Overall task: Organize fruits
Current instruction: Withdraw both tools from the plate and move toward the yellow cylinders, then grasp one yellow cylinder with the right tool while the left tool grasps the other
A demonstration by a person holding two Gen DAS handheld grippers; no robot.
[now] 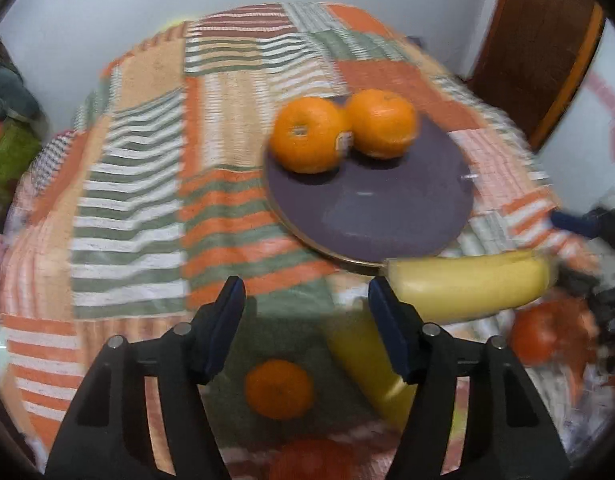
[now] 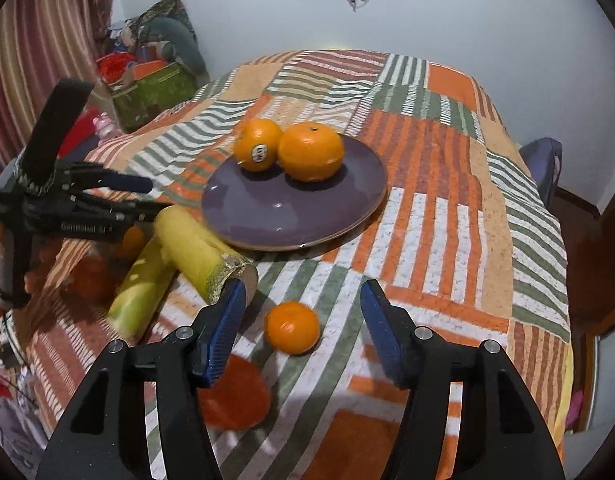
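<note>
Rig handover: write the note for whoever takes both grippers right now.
Left gripper: open, empty, above a small orange.
Right gripper: open, empty, above the same orange.
Plate: two oranges, one stickered, one plain.
On the cloth: two bananas, red fruit near the front edge.
Done: two oranges plated.
Left: small orange, bananas, red fruit.

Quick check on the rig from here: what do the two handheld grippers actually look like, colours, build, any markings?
Both match: the left gripper and right gripper have black plastic linkage frames with cut-out slots, silver pivot pins, and dark blue ribbed pads on the jaws. Seen from the right wrist view, the left gripper's side bears small white lettering, too blurred to read.
</note>
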